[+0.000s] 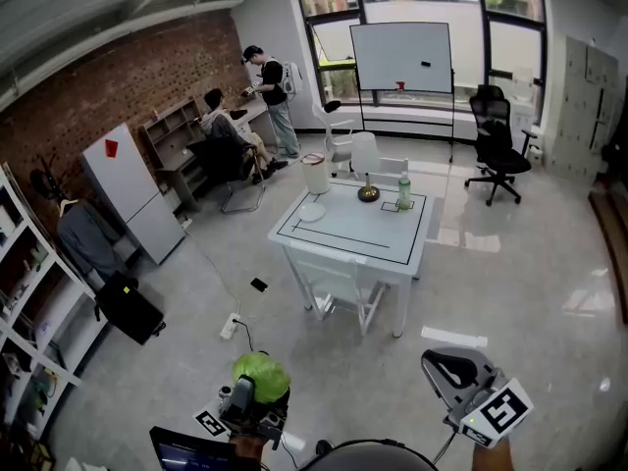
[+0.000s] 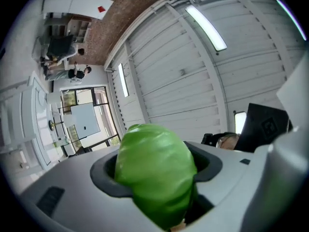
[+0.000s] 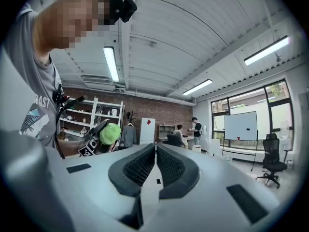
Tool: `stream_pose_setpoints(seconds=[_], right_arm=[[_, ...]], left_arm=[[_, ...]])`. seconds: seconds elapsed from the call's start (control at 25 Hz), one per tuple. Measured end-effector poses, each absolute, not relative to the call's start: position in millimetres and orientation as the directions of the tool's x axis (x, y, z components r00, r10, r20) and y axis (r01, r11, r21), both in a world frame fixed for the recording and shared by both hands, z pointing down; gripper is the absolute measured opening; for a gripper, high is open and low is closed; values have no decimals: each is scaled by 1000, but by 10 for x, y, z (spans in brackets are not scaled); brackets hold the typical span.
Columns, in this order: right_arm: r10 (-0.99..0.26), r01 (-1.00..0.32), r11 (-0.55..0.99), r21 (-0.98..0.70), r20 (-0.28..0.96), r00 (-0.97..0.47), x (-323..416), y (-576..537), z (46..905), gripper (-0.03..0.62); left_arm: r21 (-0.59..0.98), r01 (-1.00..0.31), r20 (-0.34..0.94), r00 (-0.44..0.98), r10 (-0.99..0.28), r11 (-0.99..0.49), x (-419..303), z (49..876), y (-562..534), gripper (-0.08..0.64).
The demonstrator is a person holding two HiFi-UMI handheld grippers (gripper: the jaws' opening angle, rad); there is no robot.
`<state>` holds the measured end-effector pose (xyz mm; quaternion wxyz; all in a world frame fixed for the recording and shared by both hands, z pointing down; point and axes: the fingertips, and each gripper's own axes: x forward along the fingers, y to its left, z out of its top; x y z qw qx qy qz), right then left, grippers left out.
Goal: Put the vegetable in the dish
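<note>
- Green vegetable (image 2: 154, 170), is it already picked up?
- Yes. The left gripper (image 1: 257, 392) is clamped on it. The two dark pads (image 2: 102, 178) press its sides, and its round top stands out beyond the tips. The gripper is tilted upward, so the vegetable is carried in the air, above the floor (image 1: 324, 361).
- And the right gripper (image 3: 155, 157)?
- Its pads are pressed together with nothing between them. It hangs to the right of the left gripper, well apart from it, and does no work.
- So what is done of the task?
- I judge that only the first part, the grasp, is done. The placing is not done. The white table (image 1: 343, 246) is far in front of both grippers, across the floor.
- Is the dish there?
- Several small things stand on the table. A pale round thing (image 1: 312, 212) near its left edge might be a dish, but all are too small to be sure.
- What is left, then?
- To carry the vegetable to the table, bring the left gripper over the dish, lower it and release. That is most of the task, I think.
</note>
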<state>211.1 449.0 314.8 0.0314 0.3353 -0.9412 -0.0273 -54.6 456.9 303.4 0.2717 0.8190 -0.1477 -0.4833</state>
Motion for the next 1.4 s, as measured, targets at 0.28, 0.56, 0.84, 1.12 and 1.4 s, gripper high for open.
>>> stream_pose_setpoints(seconds=[0.28,0.56,0.84,1.12,1.4], right_arm=[[-622,-621,782,62,2,-783,1866,4550,3152,10],[-611,-609,790,67,8,-791,1489,4471,3162,9],[-612,-611,790,52,12,-791,1154,4228,3159,9],[-637,-636,770,50,13,-771,789,3981,3164,9],[-667,-665,743,72,0,-745,491,3816,3154,9]], left_arm=[[560,-97,-682,511,-524,-823,-337,3126,4538,314],[531,-177,-632,569,-526,-829,-191,3213,4466,314],[540,-171,-595,616,-517,-824,-334,3230,4253,314],[524,-139,-599,641,-480,-840,-705,3162,4047,314],[507,-104,-603,667,-439,-855,-1022,3184,3852,314]])
